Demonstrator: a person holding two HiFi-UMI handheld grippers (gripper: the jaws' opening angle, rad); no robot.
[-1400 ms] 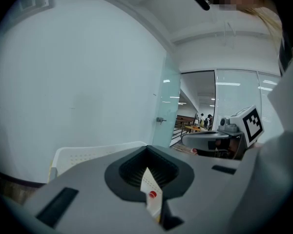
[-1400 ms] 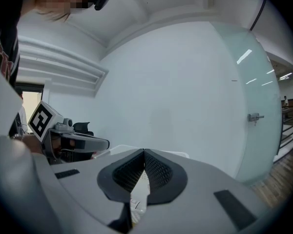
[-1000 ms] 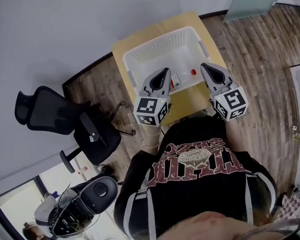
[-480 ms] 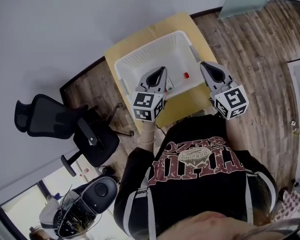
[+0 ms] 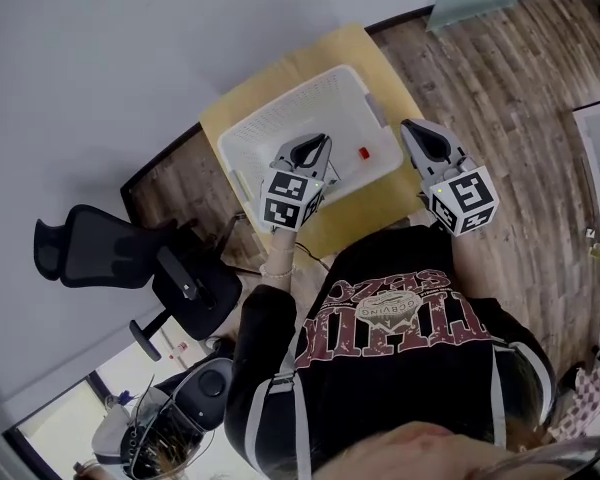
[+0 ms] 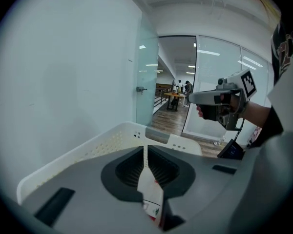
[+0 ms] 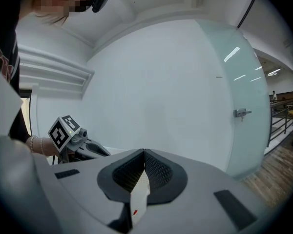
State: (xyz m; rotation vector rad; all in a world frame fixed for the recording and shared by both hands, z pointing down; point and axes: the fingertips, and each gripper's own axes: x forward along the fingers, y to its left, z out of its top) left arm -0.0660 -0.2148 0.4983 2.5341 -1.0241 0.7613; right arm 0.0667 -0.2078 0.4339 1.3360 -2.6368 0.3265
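the wooden floor (image 5: 500, 88) and a pale wall take up most of the head view, with a black office chair (image 5: 110, 253) standing off the surface's left edge. the yellow surface (image 5: 385, 203) carries a white perforated basket (image 5: 280, 108) that fills most of its far half.

the left hand-held gripper (image 5: 320, 144) has moved forward and now hangs over the basket's near wall, towards the left end. in its own view the basket rim (image 6: 88, 147) has risen close under the jaws, where a moment ago it lay lower and farther off. the jaws are pressed together on the left packet (image 6: 151, 199), a small white sachet with a red mark, so that packet now sits above the basket's inside instead of short of it.

the right hand-held gripper (image 5: 410, 126) has kept its place, above the surface's right edge and just beside the basket's right end. its jaws are likewise closed on the right packet (image 7: 138, 199), white with a red spot.

a small red piece (image 5: 363, 152) lies on the basket floor, between the two grippers' tips.
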